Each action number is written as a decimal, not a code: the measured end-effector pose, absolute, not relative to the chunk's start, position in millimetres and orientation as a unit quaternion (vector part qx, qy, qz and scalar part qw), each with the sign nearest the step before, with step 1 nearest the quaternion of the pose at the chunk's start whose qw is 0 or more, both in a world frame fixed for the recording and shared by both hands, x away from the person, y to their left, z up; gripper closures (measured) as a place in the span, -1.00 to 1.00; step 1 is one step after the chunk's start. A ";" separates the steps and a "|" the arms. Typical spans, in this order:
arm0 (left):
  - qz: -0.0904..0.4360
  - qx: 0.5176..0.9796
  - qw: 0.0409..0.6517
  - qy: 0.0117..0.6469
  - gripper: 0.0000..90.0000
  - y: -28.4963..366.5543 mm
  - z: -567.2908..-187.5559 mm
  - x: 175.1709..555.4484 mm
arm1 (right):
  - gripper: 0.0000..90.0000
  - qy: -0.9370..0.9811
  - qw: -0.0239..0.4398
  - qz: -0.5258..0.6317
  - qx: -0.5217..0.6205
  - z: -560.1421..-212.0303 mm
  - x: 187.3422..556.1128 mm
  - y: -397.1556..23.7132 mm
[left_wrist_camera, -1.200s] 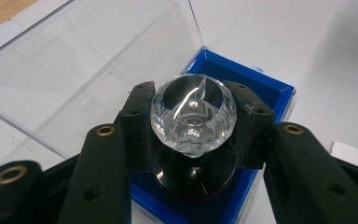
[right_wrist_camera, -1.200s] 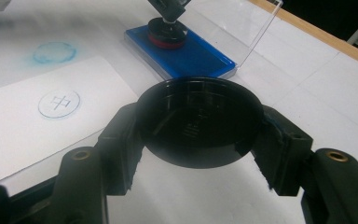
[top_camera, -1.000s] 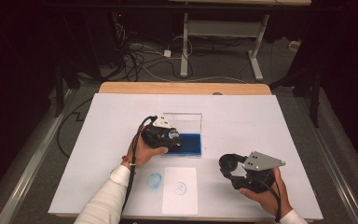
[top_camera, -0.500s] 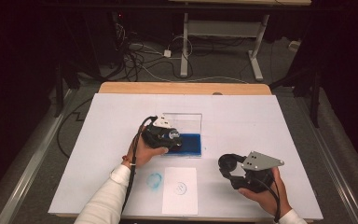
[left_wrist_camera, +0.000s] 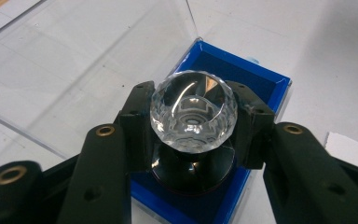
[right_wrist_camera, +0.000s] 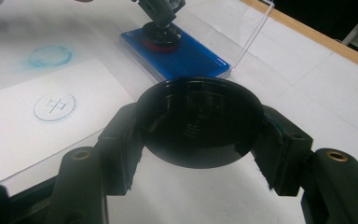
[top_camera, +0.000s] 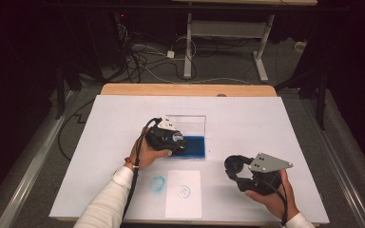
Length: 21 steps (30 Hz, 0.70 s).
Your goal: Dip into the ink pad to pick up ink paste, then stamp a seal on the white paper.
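In the left gripper view the left gripper (left_wrist_camera: 193,123) pinches a round stamp with a faceted clear crystal knob (left_wrist_camera: 193,109) from both sides; the stamp's dark base sits low behind the knob, and whether it touches the blue ink pad in its open clear plastic case (left_wrist_camera: 256,77) cannot be told from here. The pad's near corner is cut off by the jaws. In the high view the left hand (top_camera: 147,152) covers most of that gripper, just left of centre, and the stamp is too small to make out.

The right gripper (right_wrist_camera: 198,130) is clamped on a round black cap (right_wrist_camera: 198,123), whose inner face is dark with faint marks that cannot be read. It hovers at the lower right of the high view, well apart from the pad.

A white paper slip bearing a blue round stamp print (top_camera: 184,192) lies at the lower centre, near the table's front edge, with a blue ink smudge (top_camera: 158,183) just left of it on the white table sheet (top_camera: 266,118). The sheet's upper and right parts lie bare.
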<state>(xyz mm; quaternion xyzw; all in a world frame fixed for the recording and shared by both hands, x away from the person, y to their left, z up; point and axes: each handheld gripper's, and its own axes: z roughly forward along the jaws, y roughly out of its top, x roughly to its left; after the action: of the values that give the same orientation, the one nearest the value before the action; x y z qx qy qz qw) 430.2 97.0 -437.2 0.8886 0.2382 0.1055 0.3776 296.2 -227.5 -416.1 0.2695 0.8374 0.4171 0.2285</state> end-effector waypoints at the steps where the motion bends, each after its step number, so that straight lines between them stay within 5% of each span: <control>1: 0.105 0.888 0.378 0.239 0.21 97.0 -437.3 430.2 | -0.15 0.838 0.228 0.417 0.269 -416.0 295.7 -227.0; 21: 0.106 0.887 0.378 0.245 0.21 95.9 -437.3 429.9 | -0.15 0.840 0.230 0.413 0.266 -416.0 293.6 -226.0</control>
<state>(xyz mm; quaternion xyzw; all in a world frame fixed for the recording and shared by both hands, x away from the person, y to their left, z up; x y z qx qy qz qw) 429.9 95.9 -437.3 0.8867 0.2447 0.1062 0.3776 293.6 -226.0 -416.0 0.2660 0.8400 0.4132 0.2299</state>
